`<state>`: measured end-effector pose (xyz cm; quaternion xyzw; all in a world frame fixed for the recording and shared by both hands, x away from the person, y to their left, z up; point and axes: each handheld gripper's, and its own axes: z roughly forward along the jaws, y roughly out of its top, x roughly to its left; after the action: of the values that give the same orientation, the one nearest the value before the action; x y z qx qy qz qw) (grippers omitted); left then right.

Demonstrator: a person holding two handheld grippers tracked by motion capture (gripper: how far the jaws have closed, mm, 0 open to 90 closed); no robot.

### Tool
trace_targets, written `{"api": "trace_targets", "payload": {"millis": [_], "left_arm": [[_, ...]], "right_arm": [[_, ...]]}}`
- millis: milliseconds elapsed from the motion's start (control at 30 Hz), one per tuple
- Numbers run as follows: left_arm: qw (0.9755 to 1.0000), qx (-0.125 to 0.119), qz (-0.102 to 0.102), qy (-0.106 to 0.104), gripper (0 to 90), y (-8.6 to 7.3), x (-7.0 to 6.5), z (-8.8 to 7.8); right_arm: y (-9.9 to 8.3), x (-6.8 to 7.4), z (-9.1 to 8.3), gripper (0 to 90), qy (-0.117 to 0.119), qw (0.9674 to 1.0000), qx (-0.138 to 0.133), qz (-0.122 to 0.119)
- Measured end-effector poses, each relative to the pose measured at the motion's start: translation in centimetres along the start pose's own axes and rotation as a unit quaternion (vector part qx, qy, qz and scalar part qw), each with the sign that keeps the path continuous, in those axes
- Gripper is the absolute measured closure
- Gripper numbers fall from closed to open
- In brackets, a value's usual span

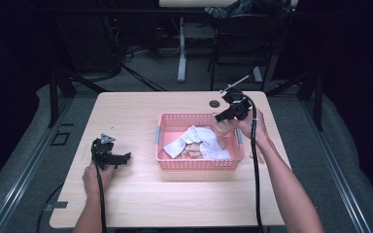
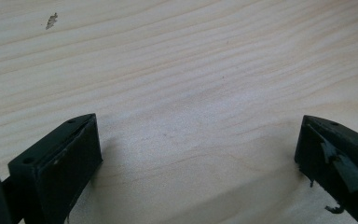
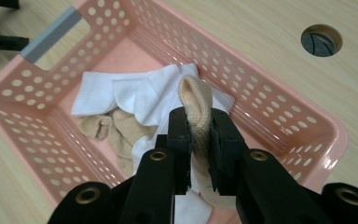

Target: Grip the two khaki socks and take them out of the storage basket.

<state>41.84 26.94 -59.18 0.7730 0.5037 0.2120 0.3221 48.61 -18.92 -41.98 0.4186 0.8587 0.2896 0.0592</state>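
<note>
Pale wooden table carries a pink perforated basket near its middle, with a round cable hole in the tabletop just beyond the basket's far corner. Inside the basket lie white socks and further beige socks, loosely heaped. Right gripper is positioned above the basket's right end; its jaws are pressed together on a beige sock, which stands up between them in a fold and hangs down toward the heap. Left gripper rests on the bare tabletop, well apart from the basket's left side; its jaws are spread wide with nothing between them. A dark floor surrounds the table.
</note>
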Motion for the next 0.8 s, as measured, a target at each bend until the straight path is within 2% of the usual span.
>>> {"api": "trace_targets", "payload": {"millis": [267,467,700,800], "left_arm": [[1.0000,0.000,0.000,0.000,0.0,0.0,0.0,0.0],[1.0000,0.000,0.000,0.000,0.0,0.0,0.0,0.0],[1.0000,0.000,0.000,0.000,0.0,0.0,0.0,0.0],[1.0000,0.000,0.000,0.000,0.0,0.0,0.0,0.0]], "right_arm": [[0.9,0.3,-2.4,79.9,0.014,0.9992,-0.036,0.005],[1.2,0.3,-3.1,79.9,0.011,0.9992,-0.039,0.005],[1.5,0.2,-4.0,79.9,0.019,0.9982,-0.056,0.005],[1.7,0.2,-4.4,79.9,0.017,0.9983,-0.055,0.002]]}}
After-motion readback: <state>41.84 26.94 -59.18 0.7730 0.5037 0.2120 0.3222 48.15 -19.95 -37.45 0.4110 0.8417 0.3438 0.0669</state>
